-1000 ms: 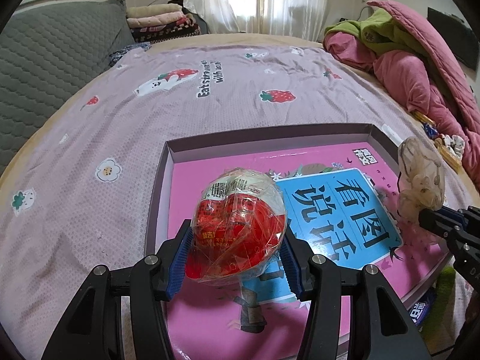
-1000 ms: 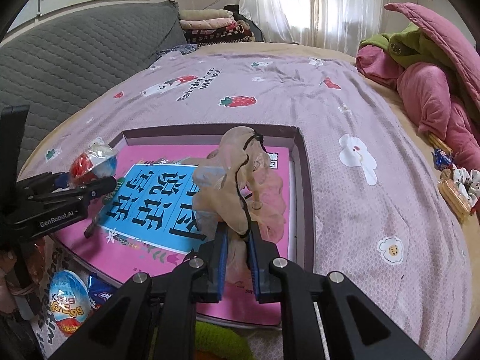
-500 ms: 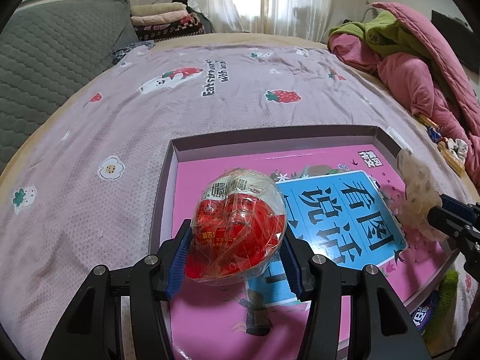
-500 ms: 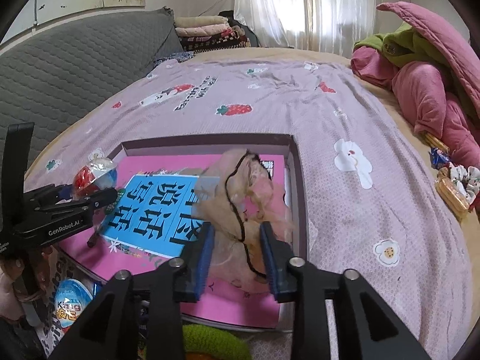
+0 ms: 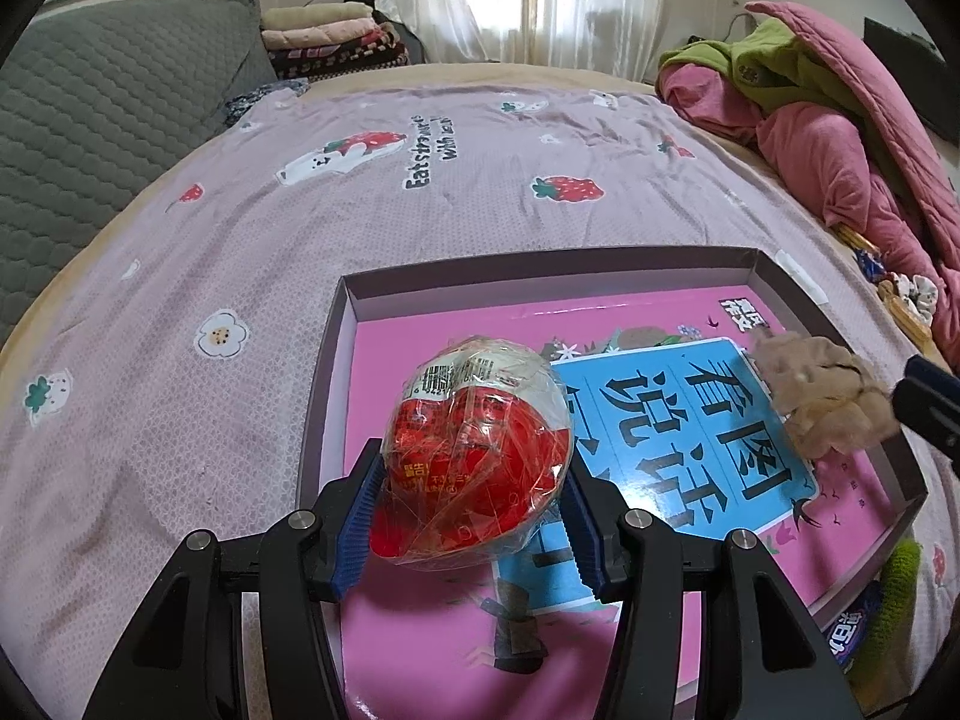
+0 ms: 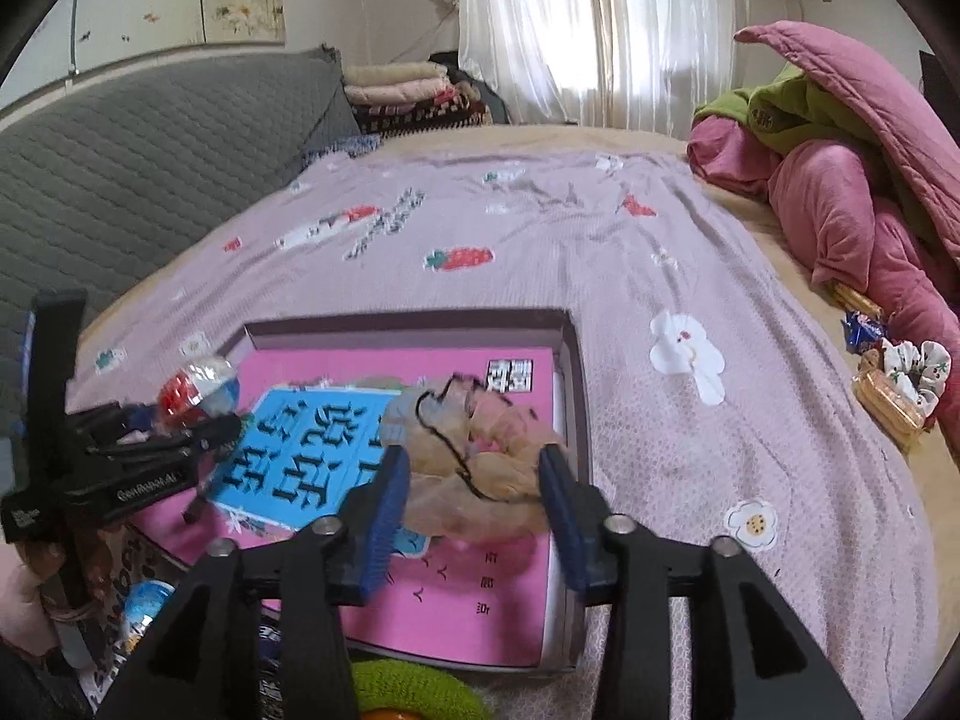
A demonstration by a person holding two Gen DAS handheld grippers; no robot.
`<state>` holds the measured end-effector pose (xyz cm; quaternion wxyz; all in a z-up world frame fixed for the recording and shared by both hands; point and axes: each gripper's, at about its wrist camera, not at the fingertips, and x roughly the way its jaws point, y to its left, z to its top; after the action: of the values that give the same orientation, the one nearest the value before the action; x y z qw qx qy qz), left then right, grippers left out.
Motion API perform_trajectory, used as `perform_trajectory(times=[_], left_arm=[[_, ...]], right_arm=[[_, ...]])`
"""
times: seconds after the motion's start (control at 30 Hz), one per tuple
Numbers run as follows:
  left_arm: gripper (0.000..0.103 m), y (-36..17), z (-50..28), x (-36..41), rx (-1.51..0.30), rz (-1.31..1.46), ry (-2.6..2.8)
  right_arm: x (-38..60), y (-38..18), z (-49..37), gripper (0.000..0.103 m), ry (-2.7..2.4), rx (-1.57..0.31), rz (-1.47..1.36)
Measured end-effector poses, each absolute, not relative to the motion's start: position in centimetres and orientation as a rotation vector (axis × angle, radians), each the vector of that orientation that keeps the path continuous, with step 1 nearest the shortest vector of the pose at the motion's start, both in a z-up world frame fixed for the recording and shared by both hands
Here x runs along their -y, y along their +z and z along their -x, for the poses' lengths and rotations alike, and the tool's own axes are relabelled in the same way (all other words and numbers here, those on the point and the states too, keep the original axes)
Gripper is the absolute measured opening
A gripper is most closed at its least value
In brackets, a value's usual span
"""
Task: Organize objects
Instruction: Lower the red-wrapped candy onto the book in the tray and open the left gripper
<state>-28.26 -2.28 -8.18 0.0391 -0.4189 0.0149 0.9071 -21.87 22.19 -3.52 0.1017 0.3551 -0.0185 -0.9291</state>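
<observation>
My left gripper (image 5: pixel 474 475) is shut on a red-and-white toy egg (image 5: pixel 474 444) in clear wrap, held just above the pink book (image 5: pixel 420 630) inside the shallow dark box (image 5: pixel 540 264) on the bed. In the right wrist view the egg (image 6: pixel 195 387) shows at the left in that gripper (image 6: pixel 180 429). A beige scrunchie (image 6: pixel 480 456) with a black elastic lies on the book at the box's right side. My right gripper (image 6: pixel 474 471) straddles it, jaws opening, and its pads no longer squeeze it. From the left wrist view the scrunchie (image 5: pixel 822 402) sits by the right edge.
The box (image 6: pixel 408 324) lies on a lilac strawberry-print sheet (image 6: pixel 690 450). A green woolly item (image 6: pixel 408 690) and a blue-and-white egg (image 6: pixel 141 600) lie by its near edge. Snacks and a floral scrunchie (image 6: pixel 906 372) sit at right, below a pink quilt pile (image 6: pixel 840 210). A grey cushion (image 6: pixel 120 180) lines the left.
The right gripper's jaws have spread apart, and the beige scrunchie has dropped from upright in the grip to lying loose on the book. The left gripper still holds the egg.
</observation>
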Motion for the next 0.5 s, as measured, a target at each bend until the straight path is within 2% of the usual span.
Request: perform_trajectory(times=[0.23, 0.3, 0.5], left_arm=[[0.057, -8.43, 28.39, 2.26, -0.043, 1.304, 2.779], [0.063, -8.41, 28.37, 2.13, -0.043, 1.309, 2.771], [0.065, -8.14, 28.26, 2.1, -0.038, 1.306, 2.772]], right_arm=[[-21.69, -2.88, 21.45, 0.053, -2.727, 0.042, -1.014], [-21.47, -2.98, 21.4, 0.054, -2.722, 0.027, -1.019], [-21.54, -3.42, 21.53, 0.054, -2.718, 0.017, -1.045]])
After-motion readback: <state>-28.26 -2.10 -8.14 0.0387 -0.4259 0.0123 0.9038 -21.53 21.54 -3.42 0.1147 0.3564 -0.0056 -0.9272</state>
